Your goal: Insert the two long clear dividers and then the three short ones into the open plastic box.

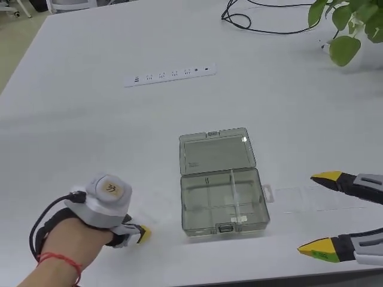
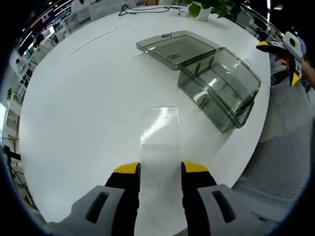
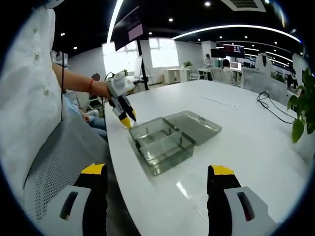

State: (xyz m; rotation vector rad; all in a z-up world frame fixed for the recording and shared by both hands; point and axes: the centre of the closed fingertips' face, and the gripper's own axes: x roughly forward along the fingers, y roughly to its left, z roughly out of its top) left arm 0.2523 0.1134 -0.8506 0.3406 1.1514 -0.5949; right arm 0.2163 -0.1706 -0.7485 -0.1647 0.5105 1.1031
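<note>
While the right hand-held gripper gapes wide beside the box, the flat clear divider looks light, stiff, slippery, so pinch a long edge

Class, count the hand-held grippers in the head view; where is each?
2. The left hand-held gripper is left of the open smoky clear plastic box; the right hand-held gripper is to its right, jaws wide apart.

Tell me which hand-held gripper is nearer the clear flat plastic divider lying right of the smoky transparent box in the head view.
Right: the right hand-held gripper, jaws open, points at the divider; the left hand-held gripper is beyond the box.
</note>
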